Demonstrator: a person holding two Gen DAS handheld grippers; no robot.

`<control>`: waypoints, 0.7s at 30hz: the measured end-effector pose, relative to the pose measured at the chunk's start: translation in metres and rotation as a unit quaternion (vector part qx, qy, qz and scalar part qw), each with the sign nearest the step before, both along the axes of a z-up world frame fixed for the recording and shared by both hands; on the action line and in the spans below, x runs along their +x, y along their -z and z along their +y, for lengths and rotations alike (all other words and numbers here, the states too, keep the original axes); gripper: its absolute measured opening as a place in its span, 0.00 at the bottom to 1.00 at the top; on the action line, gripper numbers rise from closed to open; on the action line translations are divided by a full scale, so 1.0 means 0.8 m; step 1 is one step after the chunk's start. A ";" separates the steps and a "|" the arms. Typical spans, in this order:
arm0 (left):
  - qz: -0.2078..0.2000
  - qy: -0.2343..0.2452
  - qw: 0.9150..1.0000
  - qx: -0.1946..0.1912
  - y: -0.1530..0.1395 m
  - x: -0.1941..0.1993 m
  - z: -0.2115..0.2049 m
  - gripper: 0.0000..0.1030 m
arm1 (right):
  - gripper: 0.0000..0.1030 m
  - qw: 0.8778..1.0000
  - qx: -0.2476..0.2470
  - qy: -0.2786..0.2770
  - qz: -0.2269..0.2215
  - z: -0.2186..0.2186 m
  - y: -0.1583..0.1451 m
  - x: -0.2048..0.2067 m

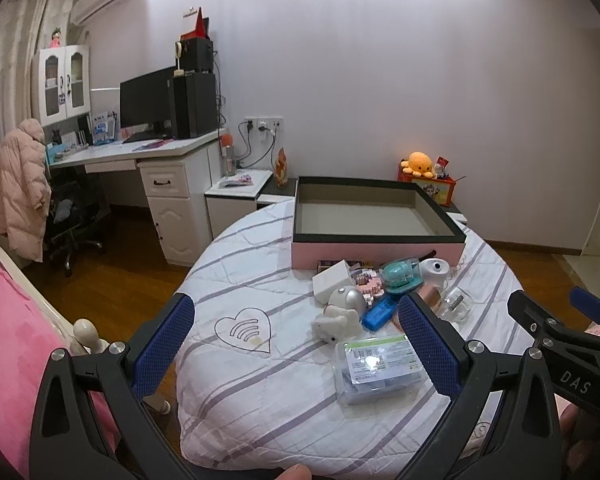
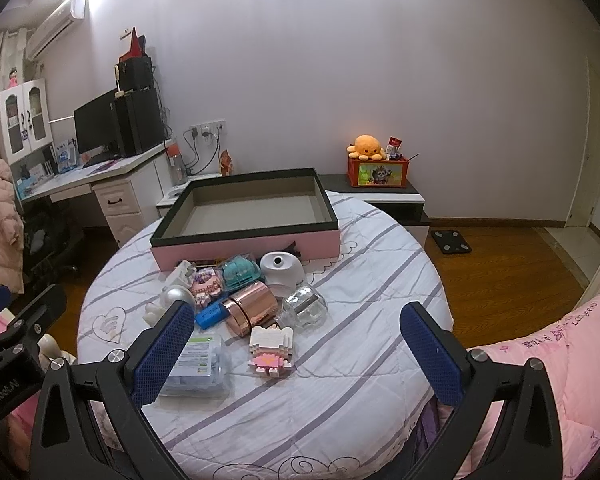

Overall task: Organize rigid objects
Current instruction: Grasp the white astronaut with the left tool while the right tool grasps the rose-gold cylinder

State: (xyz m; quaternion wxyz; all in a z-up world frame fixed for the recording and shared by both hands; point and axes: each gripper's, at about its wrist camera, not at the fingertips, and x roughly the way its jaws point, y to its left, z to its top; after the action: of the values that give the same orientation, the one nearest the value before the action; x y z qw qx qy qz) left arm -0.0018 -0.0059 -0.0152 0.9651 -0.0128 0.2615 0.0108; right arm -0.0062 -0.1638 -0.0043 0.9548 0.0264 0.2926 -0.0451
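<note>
Both my grippers hover above the near edge of a round table [image 2: 360, 360] covered by a striped white cloth. My left gripper [image 1: 300, 354] has its jaws spread wide with nothing between them. My right gripper [image 2: 298, 354] is likewise spread wide and holds nothing.

Ahead of both grippers, at the far side of the table, sits an open pink box [image 2: 244, 246] with a dark rim; its interior shows no contents in either view. The objects to be sorted lie clustered between the box and my grippers.

Right wrist view only: a pink-and-white block figure [image 2: 271, 350] lies just ahead of the gripper, between its fingers in the frame. Beyond it stand a rose-gold cylinder [image 2: 251, 310] on its side and a clear glass jar [image 2: 306, 308], just beside each other. A black scale [image 2: 451, 242] lies on the floor to the right.

Both views: a clear plastic packet [image 1: 376, 368] with a green-edged label, a blue case [image 1: 378, 312], a teal container [image 1: 400, 276] and a white domed device [image 1: 436, 270] near the box front.

Left wrist view only: a white cube [image 1: 332, 280] and a white figure [image 1: 336, 322] are seen in full ahead of the gripper. The right gripper's body appears at the right edge.
</note>
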 end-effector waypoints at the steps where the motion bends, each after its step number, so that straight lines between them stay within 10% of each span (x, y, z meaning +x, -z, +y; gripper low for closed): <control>1: 0.004 0.001 1.000 -0.001 0.005 0.004 0.000 1.00 | 1.00 1.000 0.000 0.000 0.004 -0.002 0.004 0.004; 21: 0.136 0.039 0.989 -0.050 0.102 0.127 -0.002 1.00 | 1.00 0.994 -0.004 -0.033 0.103 -0.025 0.098 0.107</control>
State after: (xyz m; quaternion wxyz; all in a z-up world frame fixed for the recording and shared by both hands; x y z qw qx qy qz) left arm 0.1000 -0.0075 -0.0969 0.9185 -0.0494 0.3906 -0.0381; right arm 0.0792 -0.1841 -0.0828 0.9205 0.0078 0.3902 -0.0174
